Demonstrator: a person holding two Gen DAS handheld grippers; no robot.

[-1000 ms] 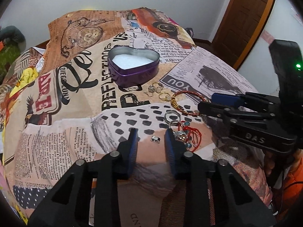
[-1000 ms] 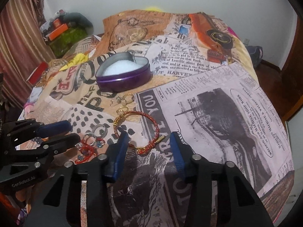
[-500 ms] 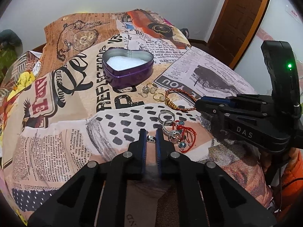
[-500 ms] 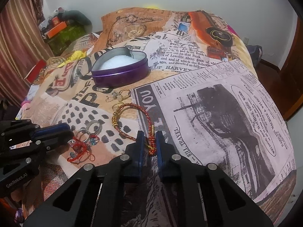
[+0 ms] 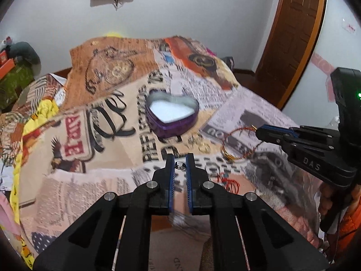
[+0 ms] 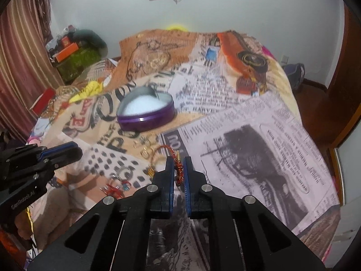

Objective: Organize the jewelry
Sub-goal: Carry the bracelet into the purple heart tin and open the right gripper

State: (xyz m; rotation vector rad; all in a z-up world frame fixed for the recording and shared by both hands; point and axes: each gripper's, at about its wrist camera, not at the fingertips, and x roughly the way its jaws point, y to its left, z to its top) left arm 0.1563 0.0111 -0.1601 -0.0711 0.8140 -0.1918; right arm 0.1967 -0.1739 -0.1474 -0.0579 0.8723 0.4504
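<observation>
The small silver ring [image 5: 180, 165] sits pinched right at the tips of the left gripper [image 5: 180, 163], jaws drawn narrow around it and the piece held clear above the patterned bedspread [image 5: 74, 198]; a tip-only pinch, probably because so tiny a thing offers nothing else to grab. Over on the other side, the right gripper [image 6: 178, 169] is clamped on the knotted end of the red-and-gold bracelet [image 6: 178, 172], and in the left view the loop [image 5: 239, 144] hangs off those tips in the air (it looks lifted, though the blur makes the lowest part hard to judge); holding it by the knot lets the hoop dangle free. Both seem bound for the purple heart-shaped tin [image 5: 172, 118], open, white-lined, standing ahead of both tools near the middle of the bed; my read is that each piece is mid-carry towards it. Still lying on the cloth: a few gold rings [image 6: 146, 145] just this side of the tin, and a red-thread charm cluster [image 6: 117, 186] nearer the left tool; so the sorting is barely begun. The risk I'd flag: that ring could slip from so shallow a grip.
</observation>
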